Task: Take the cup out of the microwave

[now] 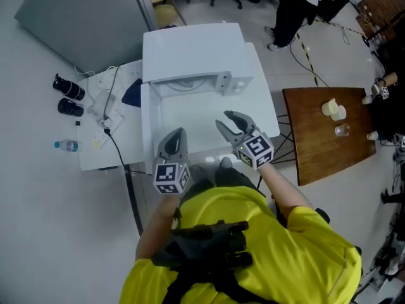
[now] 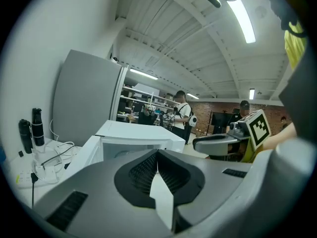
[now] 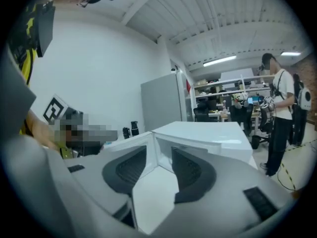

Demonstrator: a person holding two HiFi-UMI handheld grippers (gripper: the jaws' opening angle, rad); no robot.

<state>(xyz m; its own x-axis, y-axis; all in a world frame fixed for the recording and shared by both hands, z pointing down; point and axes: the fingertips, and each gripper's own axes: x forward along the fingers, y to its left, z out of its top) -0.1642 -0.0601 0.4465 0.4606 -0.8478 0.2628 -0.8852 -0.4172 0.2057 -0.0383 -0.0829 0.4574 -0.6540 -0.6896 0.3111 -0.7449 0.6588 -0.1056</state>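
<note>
A white microwave (image 1: 193,49) stands on a white table (image 1: 209,122) in front of me. In the left gripper view the microwave (image 2: 141,135) shows a pale front recess. No cup is visible in or near it in any view. My left gripper (image 1: 174,135) hovers over the table's near edge, its jaws shut with nothing between them; the left gripper view shows the same gripper (image 2: 157,156) closed. To its right, my right gripper (image 1: 226,122) stands open and empty, pointing at the microwave (image 3: 198,133) ahead of the right gripper (image 3: 159,152).
At the right, a brown wooden table (image 1: 316,151) carries pale cups (image 1: 333,109) and a clear glass (image 1: 342,130). Black bottles (image 1: 68,97), cables (image 1: 107,109) and a water bottle (image 1: 66,145) lie at the left. A grey cabinet (image 1: 82,14) stands behind. People (image 1: 297,5) stand beyond.
</note>
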